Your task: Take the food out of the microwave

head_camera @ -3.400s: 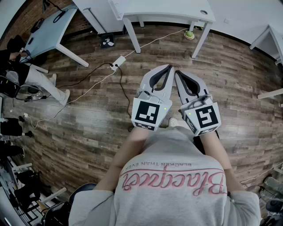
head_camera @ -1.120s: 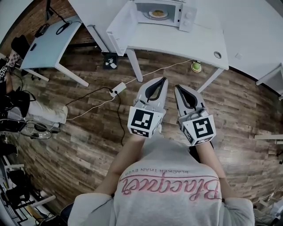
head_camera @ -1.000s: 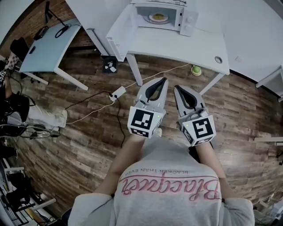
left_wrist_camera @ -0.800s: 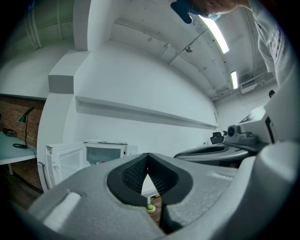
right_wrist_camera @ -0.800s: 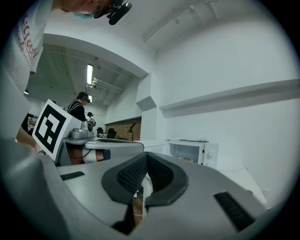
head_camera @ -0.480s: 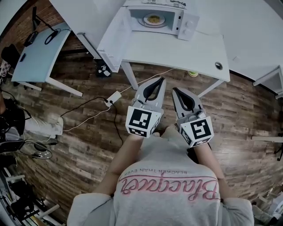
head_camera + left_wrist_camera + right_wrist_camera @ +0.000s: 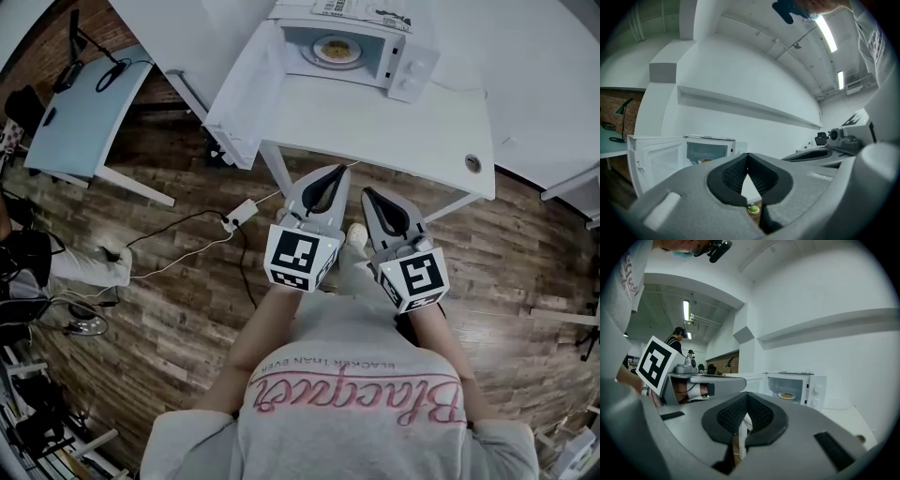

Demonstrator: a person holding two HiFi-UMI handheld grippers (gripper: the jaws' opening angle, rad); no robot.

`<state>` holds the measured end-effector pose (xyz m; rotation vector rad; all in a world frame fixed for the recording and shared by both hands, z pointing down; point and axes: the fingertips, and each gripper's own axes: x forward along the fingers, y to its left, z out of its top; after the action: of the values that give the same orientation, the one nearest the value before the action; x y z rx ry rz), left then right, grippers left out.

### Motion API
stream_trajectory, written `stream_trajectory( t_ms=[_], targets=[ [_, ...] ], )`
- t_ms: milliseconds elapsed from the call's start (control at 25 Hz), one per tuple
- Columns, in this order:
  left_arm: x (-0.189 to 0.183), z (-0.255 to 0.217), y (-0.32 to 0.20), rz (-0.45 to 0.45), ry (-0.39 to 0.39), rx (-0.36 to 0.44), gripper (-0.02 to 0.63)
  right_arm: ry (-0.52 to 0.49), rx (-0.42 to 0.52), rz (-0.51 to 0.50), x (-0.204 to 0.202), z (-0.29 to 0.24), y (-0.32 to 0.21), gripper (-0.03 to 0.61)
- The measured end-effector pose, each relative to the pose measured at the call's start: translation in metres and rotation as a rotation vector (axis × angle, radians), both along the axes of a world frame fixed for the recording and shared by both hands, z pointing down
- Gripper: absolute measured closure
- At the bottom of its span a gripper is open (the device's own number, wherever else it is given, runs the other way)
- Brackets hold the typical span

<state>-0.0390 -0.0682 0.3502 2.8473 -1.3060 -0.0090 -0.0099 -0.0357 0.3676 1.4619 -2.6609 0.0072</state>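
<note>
A white microwave (image 7: 361,45) stands on a white table (image 7: 375,122) with its door (image 7: 246,89) swung open to the left. Inside lies a plate of food (image 7: 337,49). The right gripper view shows the plate (image 7: 786,395) in the cavity. In the left gripper view the microwave (image 7: 708,151) is off to the left. My left gripper (image 7: 335,171) and right gripper (image 7: 367,192) are held side by side near the table's front edge, well short of the microwave. Both point level at it. Both are shut, with nothing between the jaws.
A blue-grey desk (image 7: 84,103) stands at the left. A power strip with its cable (image 7: 234,217) lies on the wood floor below the open door. A seated person (image 7: 28,262) is at the far left. A small green thing (image 7: 753,209) lies on the floor under the table.
The table and microwave have come nearer and lower in the head view as both grippers moved towards them together. The jaws stayed shut.
</note>
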Motion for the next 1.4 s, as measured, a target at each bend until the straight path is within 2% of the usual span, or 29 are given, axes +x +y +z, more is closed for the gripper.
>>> stream_trajectory(
  t_ms=[320,560,1040,1200,1400],
  targets=[
    [0.011,0.001,-0.065,-0.037,-0.003,-0.010,0.611,-0.002,0.003,-0.046,0.009,-0.003,-0.067,0.569],
    [0.030,0.001,-0.119,-0.061,0.008,-0.027,0.611,0.003,-0.003,-0.059,0.032,-0.006,-0.120,0.569],
    [0.072,0.017,-0.223,-0.103,-0.007,-0.107,0.611,-0.034,-0.056,-0.115,0.072,0.001,-0.220,0.569],
    [0.072,0.029,-0.251,-0.136,0.010,-0.152,0.611,-0.039,-0.061,-0.142,0.075,0.003,-0.247,0.569],
    [0.067,0.034,-0.278,-0.164,0.045,-0.158,0.611,-0.040,-0.088,-0.165,0.072,0.013,-0.267,0.569]
  ],
)
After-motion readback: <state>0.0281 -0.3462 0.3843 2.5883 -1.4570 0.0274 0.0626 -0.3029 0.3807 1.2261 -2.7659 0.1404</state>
